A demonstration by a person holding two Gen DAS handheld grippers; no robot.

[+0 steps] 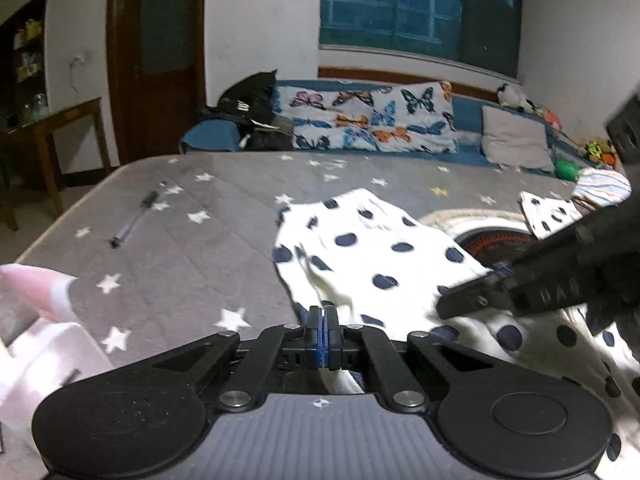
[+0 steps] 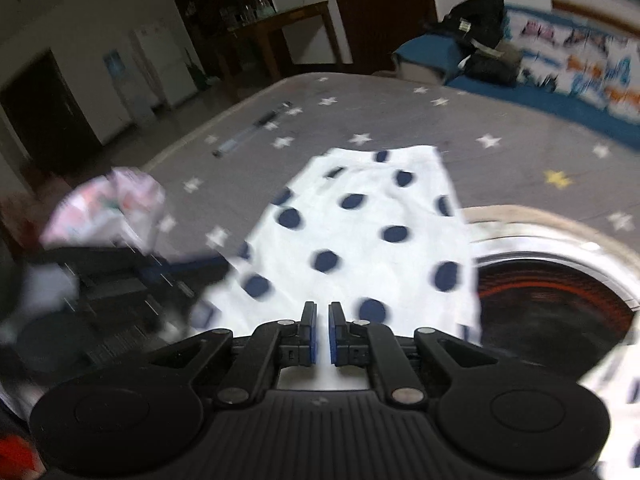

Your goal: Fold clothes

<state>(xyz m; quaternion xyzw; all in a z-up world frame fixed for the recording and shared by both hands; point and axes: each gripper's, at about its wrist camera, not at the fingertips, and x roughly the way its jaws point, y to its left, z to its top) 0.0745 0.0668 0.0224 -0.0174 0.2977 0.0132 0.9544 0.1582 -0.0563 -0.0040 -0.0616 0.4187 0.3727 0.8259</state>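
Risk: polka-dot garment (image 1: 372, 256) on star-print table (image 1: 180, 240), ahead of both tools | left tool (image 1: 322, 334) clamped on its near edge | right tool (image 2: 322, 334) slightly apart, grip unclear through blur | cloth may slip out, or drag against basin (image 2: 552, 280) at right.

White walls, a dark window (image 1: 420, 8), a wooden door (image 1: 158, 56), and a blue sofa (image 1: 468, 120).

A grey tabletop (image 1: 224, 240) printed with white stars carries everything. A white garment with dark blue polka dots (image 1: 376, 256) lies spread on its near right part. A clear pen with a black cap (image 1: 134, 220) rests far left. A pale pink folded cloth (image 1: 48, 320) sits near left.
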